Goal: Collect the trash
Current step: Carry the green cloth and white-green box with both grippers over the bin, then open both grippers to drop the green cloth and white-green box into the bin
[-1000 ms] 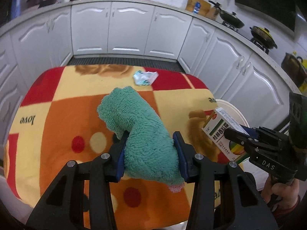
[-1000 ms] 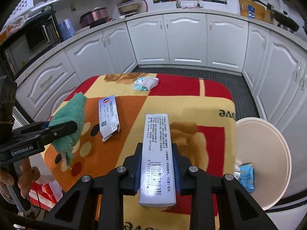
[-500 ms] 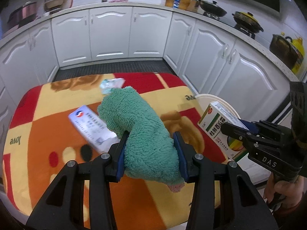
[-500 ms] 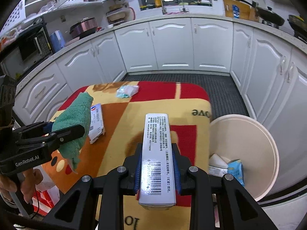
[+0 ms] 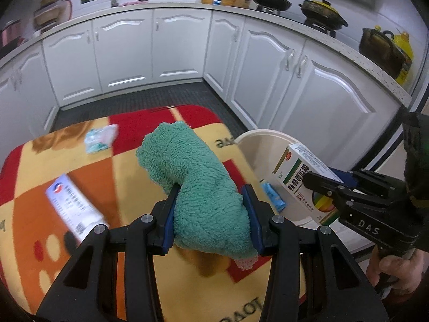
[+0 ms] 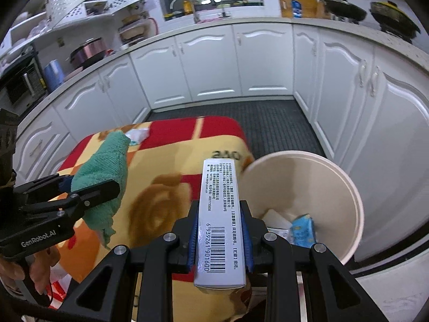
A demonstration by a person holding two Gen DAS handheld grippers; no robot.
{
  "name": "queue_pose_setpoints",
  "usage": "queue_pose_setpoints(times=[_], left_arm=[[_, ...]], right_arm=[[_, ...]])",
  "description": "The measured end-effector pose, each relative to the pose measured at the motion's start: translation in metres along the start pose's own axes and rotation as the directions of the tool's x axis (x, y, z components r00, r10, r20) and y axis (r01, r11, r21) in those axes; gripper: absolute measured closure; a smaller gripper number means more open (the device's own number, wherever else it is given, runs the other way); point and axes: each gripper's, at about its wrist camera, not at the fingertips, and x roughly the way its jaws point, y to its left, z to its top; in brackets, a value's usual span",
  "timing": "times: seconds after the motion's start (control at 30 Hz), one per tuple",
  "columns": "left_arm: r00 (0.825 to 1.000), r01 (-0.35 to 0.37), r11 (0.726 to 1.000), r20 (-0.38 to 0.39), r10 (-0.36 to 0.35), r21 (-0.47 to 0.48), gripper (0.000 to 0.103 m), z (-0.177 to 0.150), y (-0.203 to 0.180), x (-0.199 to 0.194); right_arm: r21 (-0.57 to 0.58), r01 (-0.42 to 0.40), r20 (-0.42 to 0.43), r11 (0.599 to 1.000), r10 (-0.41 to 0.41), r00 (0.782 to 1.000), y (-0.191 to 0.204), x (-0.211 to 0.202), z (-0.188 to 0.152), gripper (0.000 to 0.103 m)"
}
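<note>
Two grippers, each loaded. Left gripper [image 5: 211,214]: clamped on one green cloth [image 5: 198,185], above the blanket-covered table [image 5: 128,166]. Right gripper [image 6: 219,234]: clamped on one medicine box [image 6: 219,214], at the rim of one beige bin [image 6: 335,187]. On table: one flat packet [image 5: 73,208], one crumpled wrapper [image 5: 100,139].

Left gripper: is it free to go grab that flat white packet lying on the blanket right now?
Probably not as it stands. The left gripper is shut on the green towel, so its jaws are full. The white packet lies uncovered on the blanket with nothing over it; the towel would have to go first.
</note>
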Motion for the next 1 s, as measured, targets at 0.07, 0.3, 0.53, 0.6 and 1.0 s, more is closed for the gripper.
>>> queue_pose_setpoints(times=[0.07,0.3,0.53,0.6,1.0], left_arm=[[1.000,0.011,1.000,-0.006,-0.011,0.011,0.061,0.006,-0.009,0.010],[0.997,0.063,0.998,-0.042,-0.062,0.026,0.061,0.020,-0.034,0.047],[0.993,0.097,0.994,-0.070,-0.094,0.040,0.060,0.025,-0.057,0.081],[0.991,0.106,0.994,-0.084,-0.102,0.039,0.059,0.026,-0.062,0.090],[0.988,0.134,0.991,-0.087,-0.131,0.027,0.043,0.024,-0.068,0.101]], right_arm=[[0.021,0.013,-0.004,1.000,-0.013,1.000,-0.011,0.002,-0.001,0.077],[0.113,0.072,-0.033,0.991,-0.069,0.997,-0.056,0.016,-0.005,0.077],[0.180,0.120,-0.081,0.976,-0.107,0.991,-0.090,0.037,-0.013,0.077],[0.191,0.130,-0.092,0.973,-0.115,0.989,-0.096,0.043,-0.014,0.077],[0.267,0.183,-0.121,0.946,-0.155,0.980,-0.117,0.053,-0.020,0.049]])
